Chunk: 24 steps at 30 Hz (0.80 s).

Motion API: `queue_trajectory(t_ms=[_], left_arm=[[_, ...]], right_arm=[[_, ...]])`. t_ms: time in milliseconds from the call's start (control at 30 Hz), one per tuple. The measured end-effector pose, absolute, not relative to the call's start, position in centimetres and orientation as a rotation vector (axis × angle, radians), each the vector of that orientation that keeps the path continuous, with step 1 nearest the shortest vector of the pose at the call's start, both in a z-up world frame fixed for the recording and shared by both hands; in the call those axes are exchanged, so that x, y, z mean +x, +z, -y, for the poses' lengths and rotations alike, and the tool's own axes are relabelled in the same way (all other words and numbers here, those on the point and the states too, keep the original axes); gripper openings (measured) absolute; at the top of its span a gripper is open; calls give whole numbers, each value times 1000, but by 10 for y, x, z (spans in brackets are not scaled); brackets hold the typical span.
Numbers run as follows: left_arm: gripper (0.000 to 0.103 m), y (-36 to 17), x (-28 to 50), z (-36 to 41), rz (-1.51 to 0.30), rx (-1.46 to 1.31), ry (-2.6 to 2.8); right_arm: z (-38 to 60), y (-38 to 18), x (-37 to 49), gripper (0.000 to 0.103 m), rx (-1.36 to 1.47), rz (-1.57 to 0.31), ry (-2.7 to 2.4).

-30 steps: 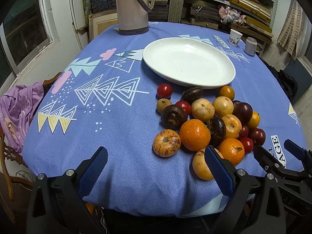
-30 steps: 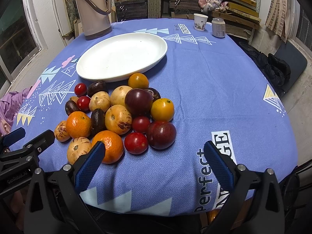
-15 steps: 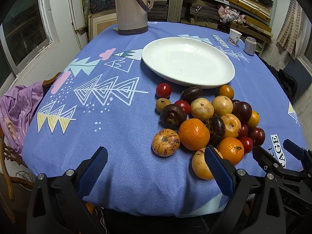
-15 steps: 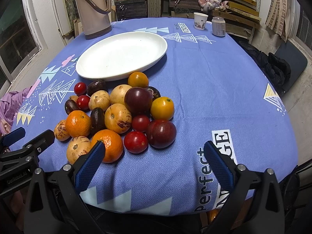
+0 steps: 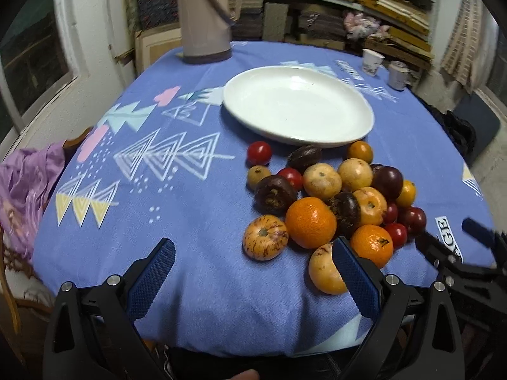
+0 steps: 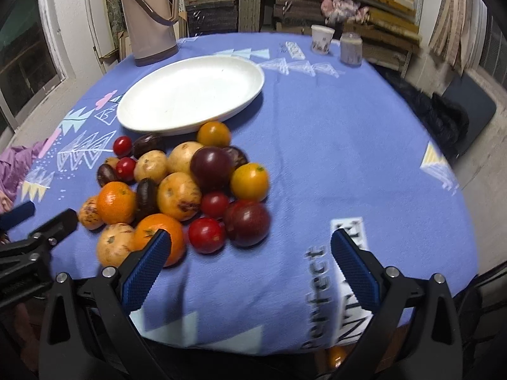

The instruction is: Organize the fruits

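Round table under blue patterned cloth (image 5: 196, 209); shelves of stacked boards behind, window at left. White plate (image 5: 298, 104) bare; fruit pile (image 5: 329, 196) just in front of plate, on cloth. Thermos (image 5: 204, 15) behind plate. Left gripper (image 5: 253, 266) wide open, empty; its right finger overlaps yellow fruit (image 5: 324, 269). Right gripper (image 6: 250, 266) wide open, empty. "Perfect" lettering (image 6: 317, 291) readable only in right view, blurred.

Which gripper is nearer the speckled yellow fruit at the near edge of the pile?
Left. The left gripper has one finger right beside the speckled yellow fruit; the right gripper sits further to the fruit's right, beyond the tangerine.
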State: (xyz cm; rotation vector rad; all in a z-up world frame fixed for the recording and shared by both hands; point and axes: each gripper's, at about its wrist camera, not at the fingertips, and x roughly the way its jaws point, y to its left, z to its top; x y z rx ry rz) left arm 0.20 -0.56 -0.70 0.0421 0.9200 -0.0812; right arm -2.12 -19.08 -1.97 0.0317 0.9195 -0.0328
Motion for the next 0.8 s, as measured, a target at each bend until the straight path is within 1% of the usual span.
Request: queue_trajectory(t_ms=[133,300,633,667,733,767,800], left_arm=[[99,-13,6,0,-927,46,-136],[99,-25,14,-10,-968,0,-180],[99,-41,21,-16,-1017,14,-205],[97,-41,22,-16,-1018,14,-213],[81,-45,24,-18,-1033,7,-232],[76,-48,26,-19,-1047,6,-238],[67,-52,29,-18,-1063,4,-243]], right_arm=[[196,-22,-27,99,-66,-870,-16],[202,-32,-28,99,-141,-867,18],[198,-40,-27,99,-127,-887,123],[197,-39,-28,99,-126,-885,129],[197,-38,-27,99,-122,-884,135],[197,-38,-27,99,-119,-884,138],[197,-38,-26,99,-117,-886,140]])
